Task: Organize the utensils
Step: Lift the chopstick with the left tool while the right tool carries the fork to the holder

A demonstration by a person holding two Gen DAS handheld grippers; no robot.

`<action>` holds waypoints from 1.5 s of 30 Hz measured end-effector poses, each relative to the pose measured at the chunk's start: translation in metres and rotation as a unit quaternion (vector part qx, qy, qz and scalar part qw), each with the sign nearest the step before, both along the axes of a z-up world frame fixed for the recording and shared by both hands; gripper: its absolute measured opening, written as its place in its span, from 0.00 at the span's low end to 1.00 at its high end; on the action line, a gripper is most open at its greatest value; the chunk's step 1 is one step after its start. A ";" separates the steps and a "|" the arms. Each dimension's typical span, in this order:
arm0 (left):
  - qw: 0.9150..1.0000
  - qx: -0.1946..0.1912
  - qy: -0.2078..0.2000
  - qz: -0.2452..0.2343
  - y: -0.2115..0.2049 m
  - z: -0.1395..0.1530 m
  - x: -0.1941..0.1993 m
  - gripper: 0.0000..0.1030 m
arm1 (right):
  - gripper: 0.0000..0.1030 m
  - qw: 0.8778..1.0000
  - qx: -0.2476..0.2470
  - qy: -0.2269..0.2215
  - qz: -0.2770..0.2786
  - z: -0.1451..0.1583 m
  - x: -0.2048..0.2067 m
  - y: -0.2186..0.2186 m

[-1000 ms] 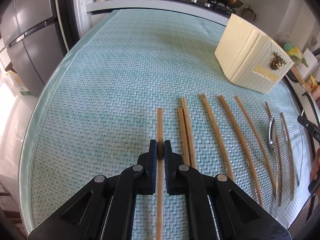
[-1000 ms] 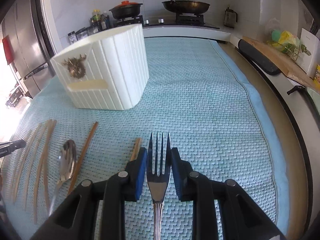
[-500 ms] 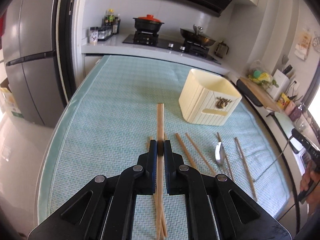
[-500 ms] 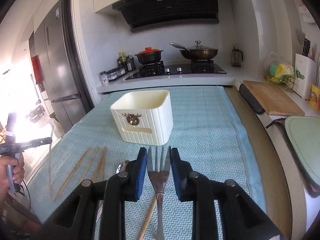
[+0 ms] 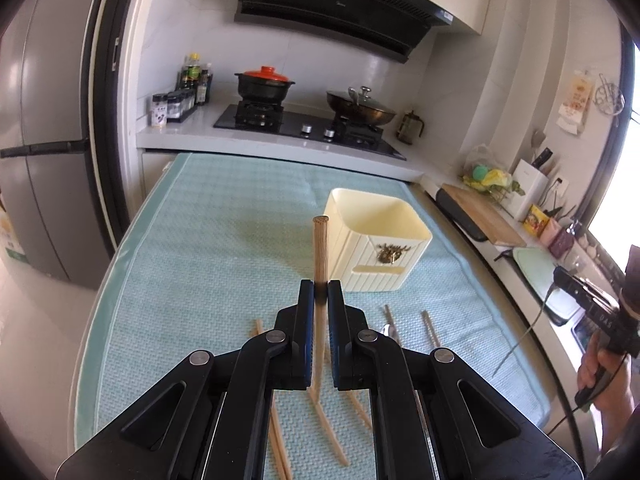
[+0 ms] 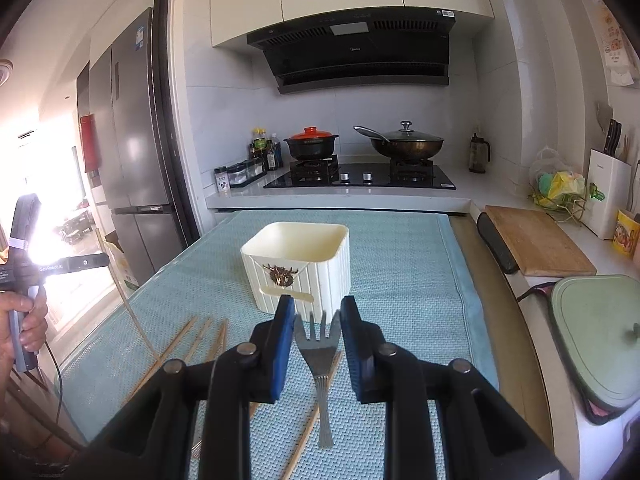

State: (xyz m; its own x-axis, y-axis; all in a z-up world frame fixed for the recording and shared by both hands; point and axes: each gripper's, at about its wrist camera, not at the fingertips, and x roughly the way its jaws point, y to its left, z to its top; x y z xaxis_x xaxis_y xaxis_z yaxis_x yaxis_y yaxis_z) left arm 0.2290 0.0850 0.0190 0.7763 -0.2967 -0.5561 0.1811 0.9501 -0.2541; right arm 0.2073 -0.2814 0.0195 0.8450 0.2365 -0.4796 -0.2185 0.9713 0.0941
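Left wrist view: my left tongs point(image 5: 321, 294) clamp one chopstick point(image 5: 320, 248), right tongs point(image 6: 312, 322) pinch a fork point(image 6: 319, 350); holder point(image 5: 376, 254) looks empty, other chopsticks point(image 5: 430, 328) await on the worktop point(image 5: 208, 248).

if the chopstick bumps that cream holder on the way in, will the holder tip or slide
Probably neither. The holder is squat, wide-based and flat on the mat, so tipping looks unlikely. It seems empty and plastic, so likely light, yet the woven mat should resist sliding. The chopstick in the left gripper is thin.
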 end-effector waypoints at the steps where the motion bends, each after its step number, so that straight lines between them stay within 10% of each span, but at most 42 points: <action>1: 1.000 -0.001 -0.002 -0.004 -0.002 0.004 0.002 0.05 | 0.23 1.000 0.001 0.000 0.001 0.003 0.001 -0.001; 29: 0.996 -0.005 -0.074 -0.057 -0.072 0.125 0.138 0.04 | 0.23 0.997 0.030 -0.039 0.053 0.123 0.129 0.032; 36: 0.997 0.003 -0.054 -0.053 -0.091 0.095 0.186 0.04 | 0.23 0.997 0.037 -0.034 0.051 0.113 0.196 0.048; 45: 0.999 0.014 0.019 -0.044 -0.105 0.012 0.232 0.04 | 0.23 0.998 0.054 0.038 0.019 0.030 0.267 0.049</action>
State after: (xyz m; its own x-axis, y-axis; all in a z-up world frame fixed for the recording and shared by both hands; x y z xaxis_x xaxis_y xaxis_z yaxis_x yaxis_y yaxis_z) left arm 0.4606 -0.0200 0.0309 0.7259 -0.3474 -0.5936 0.2552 0.9375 -0.2365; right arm 0.4743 -0.2325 0.0497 0.7960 0.3215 -0.5128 -0.2436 0.9458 0.2148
